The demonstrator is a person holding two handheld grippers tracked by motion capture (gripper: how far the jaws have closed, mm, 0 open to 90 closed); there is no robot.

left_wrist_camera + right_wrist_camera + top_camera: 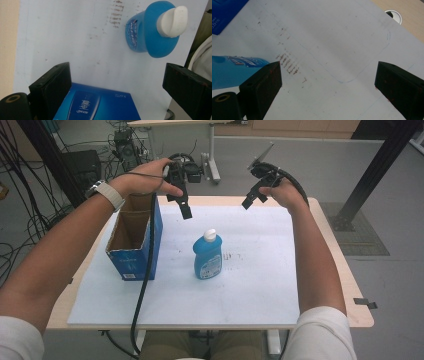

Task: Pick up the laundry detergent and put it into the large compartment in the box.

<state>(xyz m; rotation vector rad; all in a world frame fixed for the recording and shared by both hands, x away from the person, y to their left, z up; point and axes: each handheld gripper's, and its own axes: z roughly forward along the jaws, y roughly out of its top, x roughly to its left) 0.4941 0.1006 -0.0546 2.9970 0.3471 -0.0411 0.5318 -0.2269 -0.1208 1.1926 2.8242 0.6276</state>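
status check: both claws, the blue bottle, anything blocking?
Left claw open, right claw open, both raised over far edge, empty. Blue bottle upright mid-table, white cap on, untouched. Open blue box beside it, apart; nothing blocking.

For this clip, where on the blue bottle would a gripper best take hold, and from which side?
Probably the bottle's upper body below the white cap, approached from above. It stands upright and free on the white sheet, apart from the open box. Its body looks flattened, so the jaws should close across the narrow faces. Both the left gripper and the right gripper are open.
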